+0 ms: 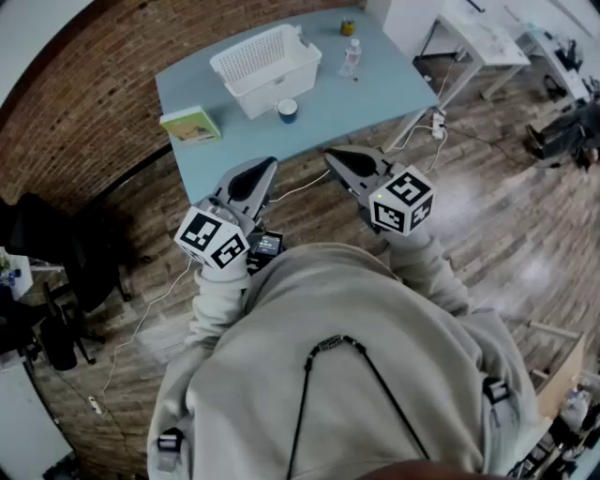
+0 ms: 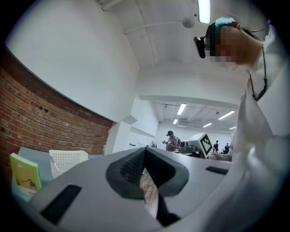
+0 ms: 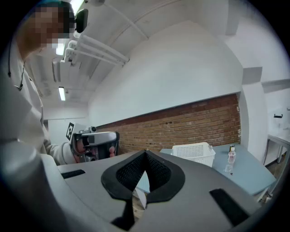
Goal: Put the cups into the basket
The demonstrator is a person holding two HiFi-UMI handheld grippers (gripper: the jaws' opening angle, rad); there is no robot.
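A blue cup [image 1: 288,111] stands on the light blue table [image 1: 366,94], just in front of the white lattice basket [image 1: 265,66]. No other cup shows. Both grippers are held near the person's chest over the wooden floor, short of the table's near edge. My left gripper [image 1: 265,165] is shut with nothing in it, its jaw tips meeting in the left gripper view [image 2: 145,149]. My right gripper [image 1: 334,156] is shut and empty too [image 3: 145,152]. The basket [image 3: 195,153] appears ahead of the right gripper, and part of the basket [image 2: 68,161] lies left of the left one.
A green book [image 1: 190,125] lies at the table's left corner. A clear bottle [image 1: 351,56] and a small yellow object [image 1: 348,27] stand at the back right. White desks [image 1: 478,37] are further right, a black chair [image 1: 56,253] to the left, and cables run across the floor.
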